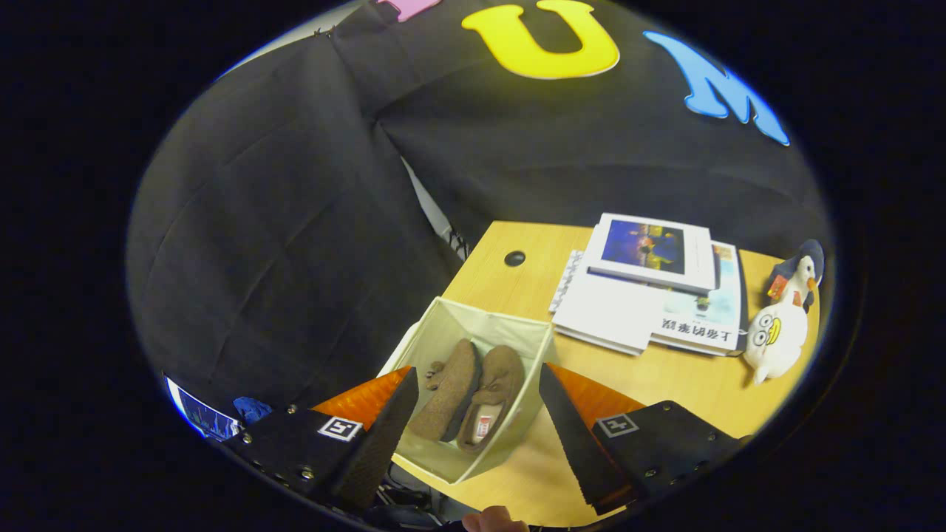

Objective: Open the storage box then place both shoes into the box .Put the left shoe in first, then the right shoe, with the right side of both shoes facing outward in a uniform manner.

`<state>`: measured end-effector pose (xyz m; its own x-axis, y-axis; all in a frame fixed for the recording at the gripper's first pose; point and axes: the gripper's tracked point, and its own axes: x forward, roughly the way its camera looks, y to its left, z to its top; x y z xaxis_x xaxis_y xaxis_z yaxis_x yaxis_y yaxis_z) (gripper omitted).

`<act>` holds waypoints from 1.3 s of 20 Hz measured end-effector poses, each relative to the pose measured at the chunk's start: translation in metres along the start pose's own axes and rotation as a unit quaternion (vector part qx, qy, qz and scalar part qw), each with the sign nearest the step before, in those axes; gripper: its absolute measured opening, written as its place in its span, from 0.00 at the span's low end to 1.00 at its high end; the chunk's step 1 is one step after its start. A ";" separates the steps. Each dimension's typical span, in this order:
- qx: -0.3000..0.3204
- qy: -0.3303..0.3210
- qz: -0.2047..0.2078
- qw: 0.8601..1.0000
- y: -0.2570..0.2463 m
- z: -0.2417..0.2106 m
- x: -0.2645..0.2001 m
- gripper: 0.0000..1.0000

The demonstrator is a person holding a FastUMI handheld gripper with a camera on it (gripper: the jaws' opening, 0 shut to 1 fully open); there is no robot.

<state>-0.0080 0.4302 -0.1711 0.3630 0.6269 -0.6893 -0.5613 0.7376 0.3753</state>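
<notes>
Hovering: tongs [479,403] spread, empty | shoes [473,399] inside box [443,462] | table [687,384] corner

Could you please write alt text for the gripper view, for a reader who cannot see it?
Two brown shoes lie side by side inside an open cream storage box on a wooden table, seen between the open, empty jaws of the gripper. Beyond lie stacked books and a plush penguin.
</notes>
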 end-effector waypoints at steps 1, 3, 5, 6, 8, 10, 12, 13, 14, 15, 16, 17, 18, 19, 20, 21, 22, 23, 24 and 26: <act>0.001 -0.026 -0.011 1.000 -0.012 0.007 -0.018 0.99; 0.006 -0.079 -0.043 0.996 -0.044 0.019 -0.052 0.99; 0.025 -0.134 -0.074 0.988 -0.068 0.027 -0.090 0.99; 0.029 -0.161 -0.088 0.983 -0.080 0.032 -0.109 0.99; 0.028 -0.216 -0.121 0.969 -0.105 0.037 -0.147 0.99; 0.023 -0.265 -0.143 0.953 -0.125 0.042 -0.180 0.99; 0.016 -0.300 -0.171 0.938 -0.150 0.042 -0.209 0.99; 0.009 -0.322 -0.184 0.929 -0.160 0.046 -0.227 0.99; -0.003 -0.347 -0.202 0.916 -0.172 0.049 -0.245 0.99; -0.023 -0.373 -0.228 0.899 -0.187 0.054 -0.264 0.99; -0.042 -0.392 -0.261 0.881 -0.206 0.055 -0.280 0.99; -0.056 -0.406 -0.273 0.870 -0.215 0.052 -0.289 0.99; -0.063 -0.417 -0.269 0.866 -0.214 0.049 -0.295 0.99; -0.067 -0.427 -0.268 0.861 -0.218 0.047 -0.302 0.99; -0.074 -0.436 -0.271 0.855 -0.224 0.048 -0.309 0.99; -0.083 -0.441 -0.277 0.850 -0.230 0.047 -0.316 0.99; -0.089 -0.444 -0.277 0.847 -0.234 0.047 -0.321 0.99; -0.092 -0.445 -0.274 0.848 -0.236 0.047 -0.325 0.99; -0.092 -0.445 -0.269 0.849 -0.238 0.047 -0.327 0.99; -0.089 -0.443 -0.263 0.853 -0.247 0.047 -0.329 0.99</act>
<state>0.0466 0.0534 -0.0080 0.9743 0.2226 0.0342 -0.2229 0.9748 0.0050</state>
